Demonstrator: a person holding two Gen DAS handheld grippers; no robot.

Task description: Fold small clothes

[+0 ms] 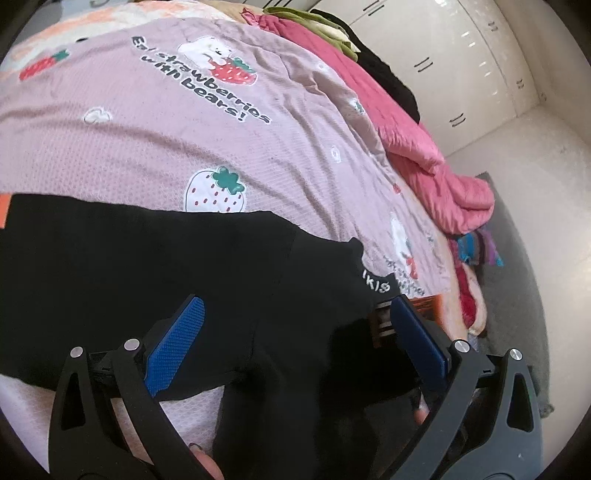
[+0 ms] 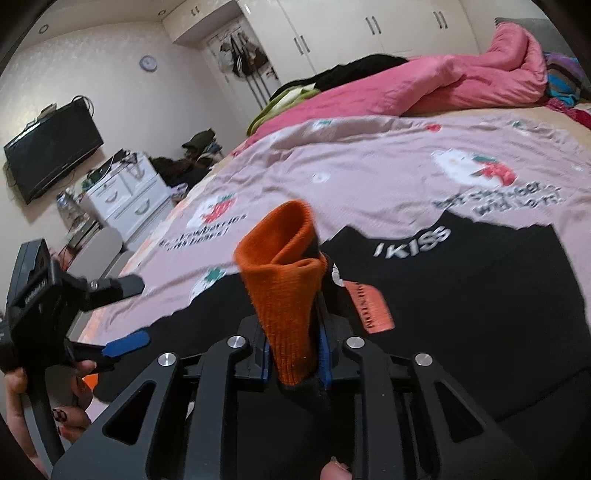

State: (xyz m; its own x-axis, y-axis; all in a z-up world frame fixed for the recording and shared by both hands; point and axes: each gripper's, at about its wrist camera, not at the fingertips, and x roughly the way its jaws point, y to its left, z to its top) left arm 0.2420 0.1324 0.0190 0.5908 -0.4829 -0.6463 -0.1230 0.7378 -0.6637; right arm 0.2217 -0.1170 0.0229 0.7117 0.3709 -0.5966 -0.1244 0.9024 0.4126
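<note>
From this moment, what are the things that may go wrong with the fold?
1. The right gripper pinches only the narrow orange cuff; it may slip out.
2. The left gripper hangs open above the black garment, so nothing pins the cloth and it may drag across the pink bedsheet.
3. The sheet is already wrinkled, so the fold may come out uneven.

Each wrist camera looks forward and downward along its own gripper, close above the bed (image 1: 184, 147). Both views share the black garment (image 2: 480, 295), the pink quilt (image 1: 424, 147) and the white wardrobe (image 2: 351, 33)
</note>
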